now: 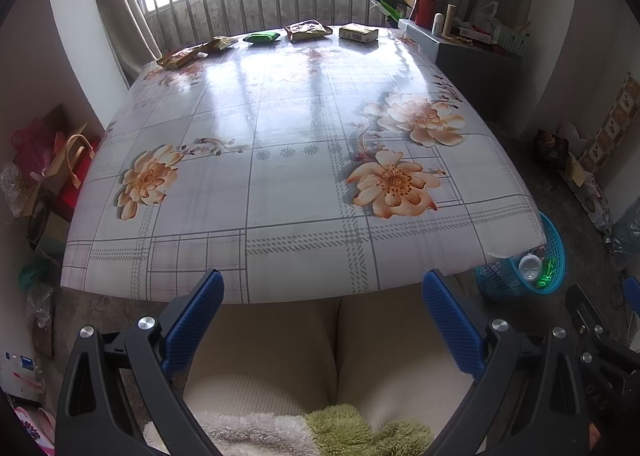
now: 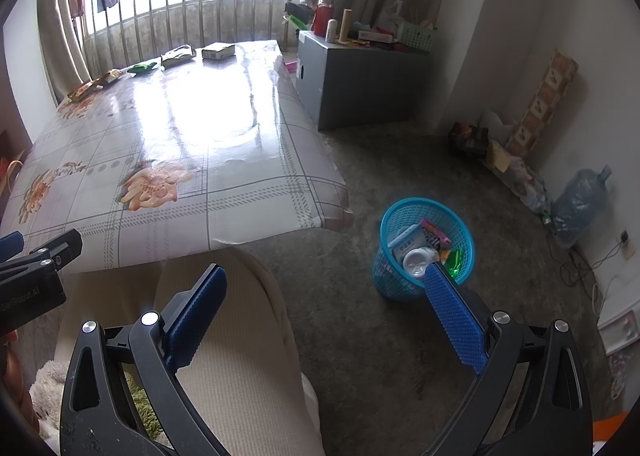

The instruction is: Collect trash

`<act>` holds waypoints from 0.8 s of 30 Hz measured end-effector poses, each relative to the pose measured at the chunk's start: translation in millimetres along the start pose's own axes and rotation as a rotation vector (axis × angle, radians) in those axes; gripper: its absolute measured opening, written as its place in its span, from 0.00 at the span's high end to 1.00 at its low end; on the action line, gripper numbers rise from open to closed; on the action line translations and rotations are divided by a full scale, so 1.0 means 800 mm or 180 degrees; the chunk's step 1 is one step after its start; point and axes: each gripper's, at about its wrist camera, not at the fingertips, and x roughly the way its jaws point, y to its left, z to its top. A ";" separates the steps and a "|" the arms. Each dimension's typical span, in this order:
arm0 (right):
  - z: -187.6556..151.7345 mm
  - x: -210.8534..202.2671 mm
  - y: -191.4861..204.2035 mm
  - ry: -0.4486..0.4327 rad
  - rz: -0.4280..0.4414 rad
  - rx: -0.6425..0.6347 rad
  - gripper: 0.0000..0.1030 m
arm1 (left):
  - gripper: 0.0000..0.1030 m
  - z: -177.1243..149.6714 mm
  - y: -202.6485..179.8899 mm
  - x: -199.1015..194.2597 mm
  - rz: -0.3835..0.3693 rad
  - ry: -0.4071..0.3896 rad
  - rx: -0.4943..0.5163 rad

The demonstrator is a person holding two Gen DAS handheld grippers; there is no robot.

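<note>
Left tongs (image 1: pixel 322 290) and right tongs (image 2: pixel 325 284) both hang released and empty near the surface's (image 1: pixel 280 184) near edge; 5 trash packets (image 1: pixel 308 30) line its far edge; the blue basket (image 2: pixel 424 246) on the floor at right holds wrappers.

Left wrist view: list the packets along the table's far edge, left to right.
Orange-brown packet → yellow-brown packet → green packet → large brown packet → pale yellow box.
</note>
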 end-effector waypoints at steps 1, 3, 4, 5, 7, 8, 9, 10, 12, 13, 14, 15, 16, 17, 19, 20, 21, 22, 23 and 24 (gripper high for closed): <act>0.000 0.000 0.000 0.0002 0.0001 0.0001 0.08 | 0.05 0.000 0.000 0.000 0.0003 0.0005 0.0004; -0.001 0.000 0.001 0.0003 0.0002 0.0003 0.08 | 0.05 -0.002 0.000 0.001 0.0008 0.0013 0.0008; 0.000 0.000 0.000 0.0003 -0.0001 0.0001 0.08 | 0.05 -0.002 0.000 0.001 0.0013 0.0012 0.0011; 0.000 0.000 0.000 0.0005 0.0002 0.0004 0.08 | 0.05 -0.002 -0.001 0.001 0.0015 0.0014 0.0014; 0.000 0.001 -0.002 0.0014 0.0008 0.0011 0.08 | 0.05 -0.002 -0.001 0.002 0.0016 0.0021 0.0021; -0.001 0.001 -0.002 0.0018 0.0010 0.0014 0.08 | 0.05 -0.003 -0.001 0.002 0.0017 0.0025 0.0023; -0.001 0.001 -0.002 0.0021 0.0011 0.0014 0.08 | 0.05 -0.003 -0.002 0.002 0.0018 0.0031 0.0027; -0.001 0.002 -0.003 0.0023 0.0012 0.0013 0.08 | 0.05 -0.003 -0.002 0.002 0.0019 0.0035 0.0032; -0.001 0.002 -0.004 0.0025 0.0014 0.0014 0.08 | 0.05 -0.004 -0.004 0.003 0.0024 0.0037 0.0039; -0.001 0.002 -0.004 0.0026 0.0014 0.0015 0.08 | 0.05 -0.005 -0.004 0.003 0.0025 0.0039 0.0043; -0.001 0.002 -0.005 0.0029 0.0014 0.0019 0.08 | 0.05 -0.004 -0.004 0.003 0.0025 0.0041 0.0045; -0.001 0.002 -0.005 0.0033 0.0015 0.0023 0.08 | 0.05 -0.004 -0.004 0.004 0.0026 0.0045 0.0048; -0.001 0.003 -0.006 0.0038 0.0018 0.0028 0.08 | 0.05 -0.005 -0.005 0.004 0.0026 0.0050 0.0051; 0.000 0.004 -0.007 0.0042 0.0020 0.0029 0.08 | 0.05 -0.004 -0.005 0.005 0.0027 0.0056 0.0055; 0.000 0.005 -0.008 0.0046 0.0021 0.0032 0.08 | 0.05 -0.005 -0.007 0.006 0.0029 0.0067 0.0062; -0.001 0.006 -0.008 0.0050 0.0024 0.0034 0.08 | 0.05 -0.005 -0.007 0.007 0.0027 0.0073 0.0067; 0.000 0.006 -0.009 0.0054 0.0025 0.0035 0.08 | 0.05 -0.005 -0.008 0.007 0.0027 0.0078 0.0073; -0.001 0.007 -0.010 0.0058 0.0025 0.0036 0.08 | 0.05 -0.006 -0.008 0.008 0.0027 0.0083 0.0080; 0.000 0.008 -0.010 0.0063 0.0026 0.0036 0.08 | 0.05 -0.006 -0.009 0.008 0.0027 0.0088 0.0087; 0.000 0.009 -0.011 0.0067 0.0027 0.0038 0.08 | 0.05 -0.006 -0.010 0.010 0.0029 0.0093 0.0093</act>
